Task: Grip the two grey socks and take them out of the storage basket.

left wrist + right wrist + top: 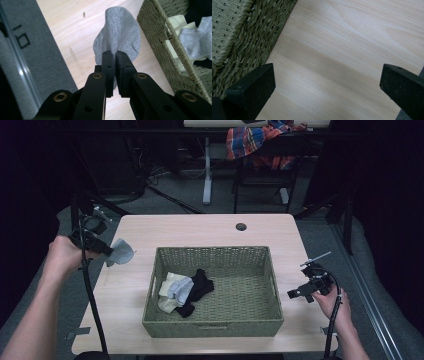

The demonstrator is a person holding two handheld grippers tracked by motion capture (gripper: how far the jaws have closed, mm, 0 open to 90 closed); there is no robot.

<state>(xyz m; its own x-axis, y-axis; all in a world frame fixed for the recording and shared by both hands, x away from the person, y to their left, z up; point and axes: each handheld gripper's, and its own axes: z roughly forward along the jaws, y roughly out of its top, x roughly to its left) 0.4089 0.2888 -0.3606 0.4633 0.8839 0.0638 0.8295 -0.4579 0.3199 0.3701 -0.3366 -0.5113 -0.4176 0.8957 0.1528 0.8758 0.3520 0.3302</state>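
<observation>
Beyond the pale wooden surface [210, 232] lies grey carpet floor [175, 195]. Behind it stands a white desk leg [207, 170]; right of that, a dark chair [265, 175] draped with plaid cloth [255, 142]. The room is dim.

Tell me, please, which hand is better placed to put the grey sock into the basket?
Left: the left gripper is shut on the grey sock beside the wicker basket; the right gripper is open over bare table.

From above we look forward and down on the whole tabletop [210, 227], while both claw views sit close over it, each sharing the basket [212, 326] wall.
</observation>
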